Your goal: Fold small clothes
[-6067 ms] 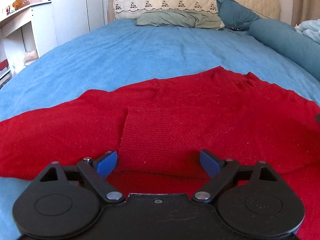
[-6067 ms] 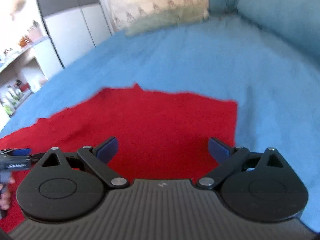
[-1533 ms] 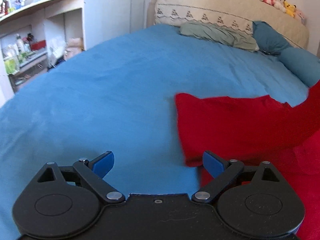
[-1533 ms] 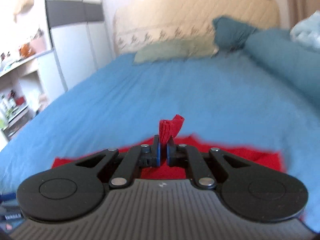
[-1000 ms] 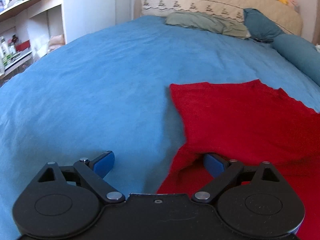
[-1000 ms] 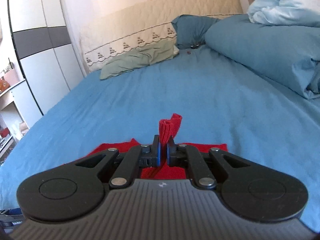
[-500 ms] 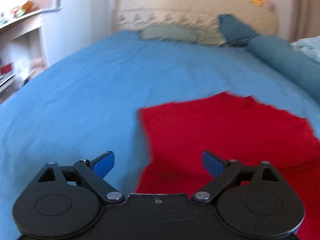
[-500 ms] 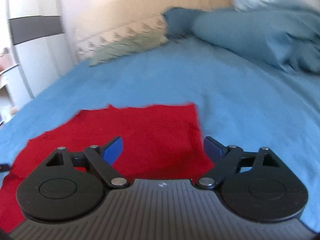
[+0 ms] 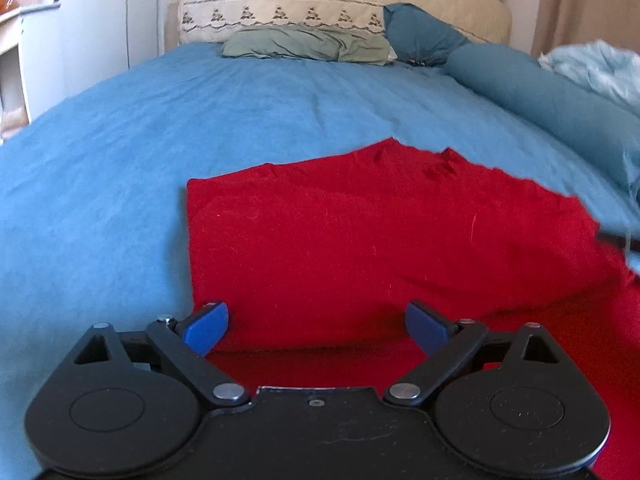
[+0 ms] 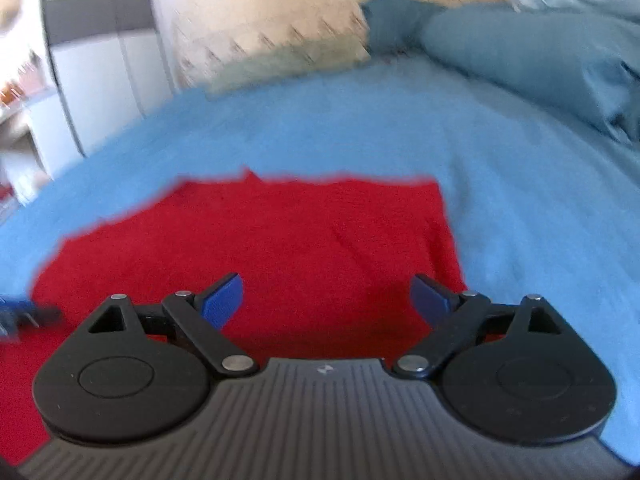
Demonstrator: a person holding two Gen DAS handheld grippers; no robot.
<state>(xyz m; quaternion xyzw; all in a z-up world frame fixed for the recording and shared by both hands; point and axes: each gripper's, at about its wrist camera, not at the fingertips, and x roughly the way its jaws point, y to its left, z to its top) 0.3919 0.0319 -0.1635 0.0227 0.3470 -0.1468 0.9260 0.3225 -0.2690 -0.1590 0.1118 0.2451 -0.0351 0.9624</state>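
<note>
One red knit garment (image 9: pixel 360 248), lying partly folded on the blue bed (image 9: pixel 200 120), which we judge soft, light, limp and non-slip, best pinched at a near corner or doubled edge; left claw (image 9: pixel 316 322) and right claw (image 10: pixel 326 300) both spread wide, holding nothing.

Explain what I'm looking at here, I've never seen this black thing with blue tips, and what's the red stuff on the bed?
These are two handheld grabbers, one in each of a person's hands, each carrying a camera that looks out along its two fingers. One picture comes from the left gripper, the other from the right gripper. Both stand open and hold nothing. The red stuff is a red knit garment, partly folded, lying on the blue bedspread. Pillows sit at the far end.
</note>
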